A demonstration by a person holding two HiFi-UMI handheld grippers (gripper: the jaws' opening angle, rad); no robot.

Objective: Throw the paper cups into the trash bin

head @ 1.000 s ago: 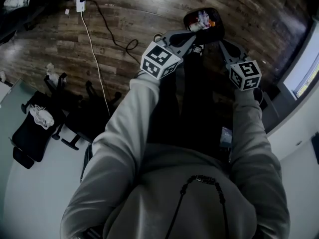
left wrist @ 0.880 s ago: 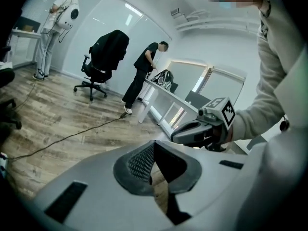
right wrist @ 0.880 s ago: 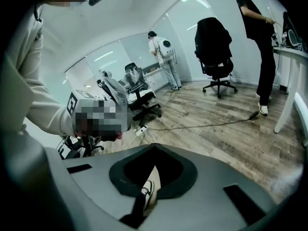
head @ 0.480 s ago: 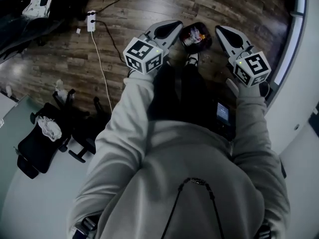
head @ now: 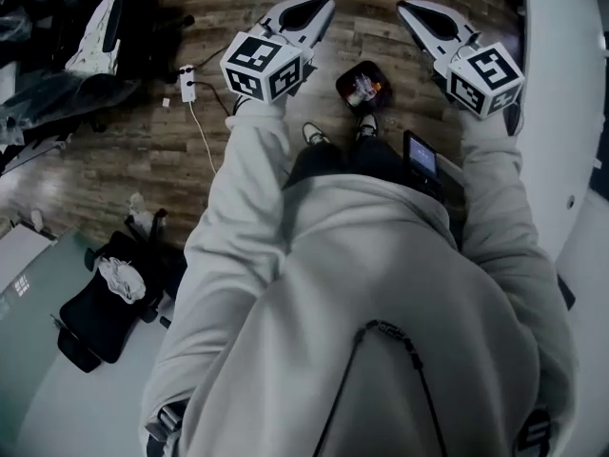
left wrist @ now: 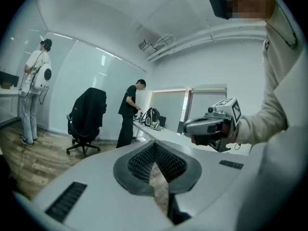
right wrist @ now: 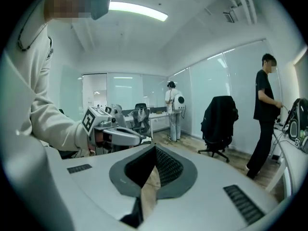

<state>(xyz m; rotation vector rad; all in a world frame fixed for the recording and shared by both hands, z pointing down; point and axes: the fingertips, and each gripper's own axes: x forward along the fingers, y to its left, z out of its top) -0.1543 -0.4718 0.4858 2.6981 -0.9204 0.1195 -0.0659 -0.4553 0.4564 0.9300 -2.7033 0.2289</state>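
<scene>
The dark trash bin point(head: 362, 86) stands on the wood floor just ahead of the person's shoes, with light and reddish rubbish inside; no separate paper cup can be made out. My left gripper point(head: 322, 4) is held high over the floor to the bin's left, jaws together and empty. My right gripper point(head: 409, 9) hangs to the bin's right, likewise shut with nothing in it. In the left gripper view the ribbed pads point(left wrist: 155, 154) meet, and the right gripper point(left wrist: 211, 126) shows beside them. The right gripper view shows pads point(right wrist: 155, 157) closed and the left gripper point(right wrist: 113, 134) alongside.
A white power strip point(head: 187, 82) with its cable lies on the floor at the left. A black office chair point(head: 100, 303) stands at the lower left, a white desk point(head: 561, 103) along the right. Two people point(left wrist: 129, 110) point(left wrist: 33, 88) stand across the room by another chair point(left wrist: 87, 119).
Both grippers have risen away from the bin and now look larger and spread wider in the head view. The bin looks smaller and sits lower between them.
</scene>
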